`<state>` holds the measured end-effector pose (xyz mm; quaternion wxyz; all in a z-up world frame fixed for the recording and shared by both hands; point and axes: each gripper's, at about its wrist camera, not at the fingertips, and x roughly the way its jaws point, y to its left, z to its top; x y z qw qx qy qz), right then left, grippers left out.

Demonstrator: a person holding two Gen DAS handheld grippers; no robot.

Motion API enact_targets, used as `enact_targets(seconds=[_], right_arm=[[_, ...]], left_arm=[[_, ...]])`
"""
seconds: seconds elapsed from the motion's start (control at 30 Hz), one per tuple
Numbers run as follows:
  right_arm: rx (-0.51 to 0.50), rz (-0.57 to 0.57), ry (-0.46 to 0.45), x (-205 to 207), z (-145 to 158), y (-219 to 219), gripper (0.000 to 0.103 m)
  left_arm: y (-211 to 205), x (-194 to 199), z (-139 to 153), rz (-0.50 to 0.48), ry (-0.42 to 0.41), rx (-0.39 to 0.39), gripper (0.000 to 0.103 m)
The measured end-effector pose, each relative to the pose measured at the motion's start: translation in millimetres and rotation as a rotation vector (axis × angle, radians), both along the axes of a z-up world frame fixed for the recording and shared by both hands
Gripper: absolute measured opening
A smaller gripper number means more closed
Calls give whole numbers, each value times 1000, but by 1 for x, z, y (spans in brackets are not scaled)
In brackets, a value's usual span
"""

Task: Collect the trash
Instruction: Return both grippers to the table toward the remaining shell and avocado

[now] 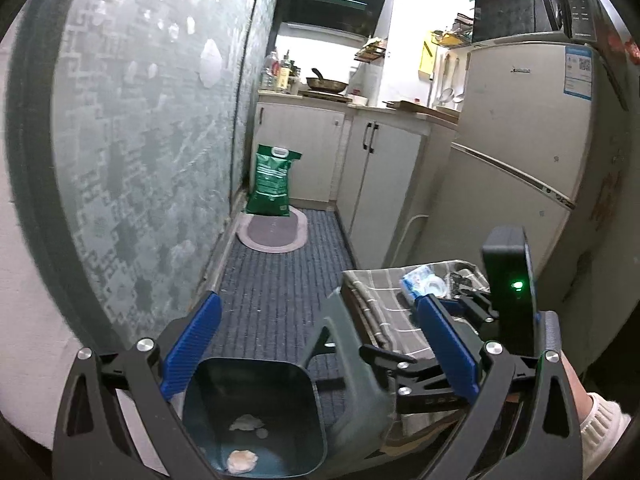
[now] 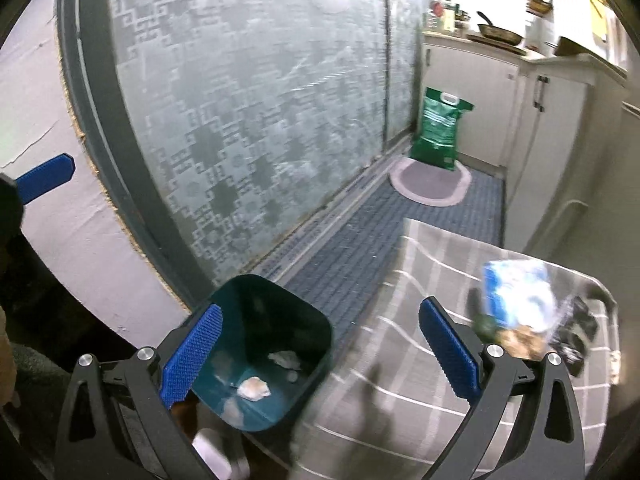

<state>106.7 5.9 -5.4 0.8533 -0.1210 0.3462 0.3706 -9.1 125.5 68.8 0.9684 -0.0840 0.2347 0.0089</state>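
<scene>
A dark teal trash bin (image 1: 256, 384) stands on the floor below both grippers, and crumpled tissues (image 1: 242, 462) lie on its bottom. My left gripper (image 1: 320, 344) hovers above it, open and empty. In the right wrist view the same bin (image 2: 260, 312) holds the tissues (image 2: 254, 388). My right gripper (image 2: 320, 354) is open and empty over the bin's right rim and the edge of the table. A blue-and-white plastic wrapper (image 2: 516, 300) and dark scraps (image 2: 580, 328) lie on the checked cloth (image 2: 400, 272) to the right. One blue finger (image 2: 44, 178) of the left gripper shows at far left.
A frosted patterned glass door (image 1: 140, 140) runs along the left. A green bag (image 1: 272, 180) stands on an oval mat (image 1: 274, 236) at the far end of the blue floor mat. White cabinets (image 1: 384, 168) and a fridge (image 1: 520, 140) line the right side. A white-sleeved hand (image 1: 600, 420) is at bottom right.
</scene>
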Motion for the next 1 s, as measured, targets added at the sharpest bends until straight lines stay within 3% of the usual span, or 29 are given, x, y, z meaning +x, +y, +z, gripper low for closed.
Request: enact_targets(seconds=[0.23,0.47,0.73,0.8,0.87,1.0], right_arm=[[-48,-86,-20,16,11,-64,100],[-96,-122,-9,38,11,-134,100],[-77,-121,15,53,7,-166,100],[-58,-110,22,50,3,-169,100],[-28,-94,47,48,-1,-171,100],[-22,-64,70,42,-8,-166,96]], left_arm=[[-22,35,-19,-29,64,7,100],[-50,62,-27,-112,89,94,100],[-87,98,-40,-206,112,146,99],[-97,105,-49,-230,131,150,95],[-107,114,-59,-267,157,160,85],[-122,127,-80,-328,191,182,78]])
